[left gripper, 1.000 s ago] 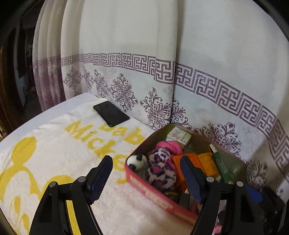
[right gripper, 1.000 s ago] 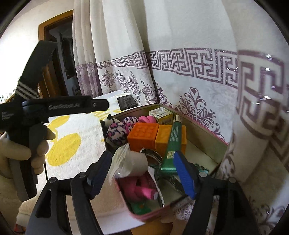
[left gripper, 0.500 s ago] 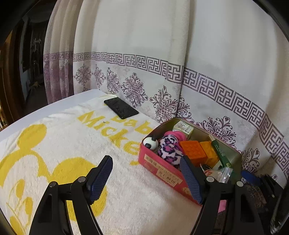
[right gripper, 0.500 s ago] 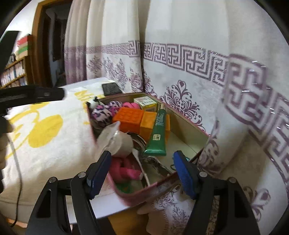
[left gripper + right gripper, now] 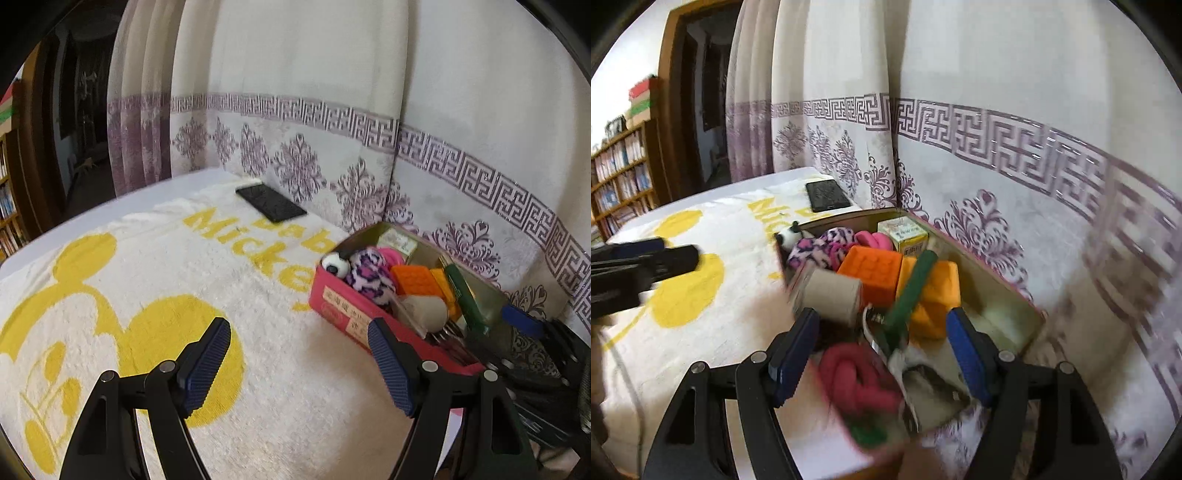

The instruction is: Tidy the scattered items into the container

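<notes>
The container (image 5: 343, 314) is sitting packed at the towel's (image 5: 147, 280) right edge by the curtain, long axis running away; the right gripper (image 5: 882, 350) is hovering wide and empty above it, the left gripper (image 5: 299, 362) gaping empty alongside, farther off.

The left gripper (image 5: 299, 360) now sits farther back from the pink box (image 5: 347, 312) than a second ago: its right pad, which overlapped the items inside, now only touches the box's near wall in the left wrist view, and far more of the yellow-printed towel (image 5: 159, 280) shows in front. The right gripper (image 5: 882, 356) is closer over the box than before, with the beige roll (image 5: 833, 295) and the green tube (image 5: 908, 291) larger and nearer its pads, and that view now smears with motion at its near end.
</notes>
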### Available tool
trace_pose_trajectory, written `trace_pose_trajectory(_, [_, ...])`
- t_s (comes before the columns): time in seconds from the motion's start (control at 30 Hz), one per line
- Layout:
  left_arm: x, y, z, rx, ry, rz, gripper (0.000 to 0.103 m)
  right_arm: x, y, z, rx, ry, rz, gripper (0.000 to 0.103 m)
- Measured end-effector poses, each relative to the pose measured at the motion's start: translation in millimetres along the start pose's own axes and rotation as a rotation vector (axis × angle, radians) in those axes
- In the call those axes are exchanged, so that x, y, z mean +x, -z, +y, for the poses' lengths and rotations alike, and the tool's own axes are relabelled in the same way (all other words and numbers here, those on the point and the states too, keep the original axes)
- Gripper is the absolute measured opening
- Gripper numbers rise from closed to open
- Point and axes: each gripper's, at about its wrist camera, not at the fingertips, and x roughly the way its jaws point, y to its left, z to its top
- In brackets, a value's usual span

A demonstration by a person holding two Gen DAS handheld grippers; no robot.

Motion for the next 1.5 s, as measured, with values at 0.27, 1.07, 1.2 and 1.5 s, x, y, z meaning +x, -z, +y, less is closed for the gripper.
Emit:
trace_pose_trajectory(0.27, [-6, 9, -18, 0.009, 0.008, 0.0, 0.078, -33, 17, -7, 0.09, -0.101, 0.024, 0.081])
trace_pose_trajectory(1.07, [-42, 30, -58, 0.056, -0.007, -0.059, 0.102, -77, 40, -15, 0.09, -0.026, -0.021, 0.091])
trace_pose_trajectory(1.2, [-44, 32, -59, 0.05, -0.004, -0.059, 0.102, -81, 42, -15, 0.094, -0.023, -0.038, 0.099])
trace_pose_trajectory(1.5, [-45, 36, -66, 0.066, -0.014, -0.053, 0.102, -84, 44, -14, 0.082, -0.02, -0.054, 0.102])
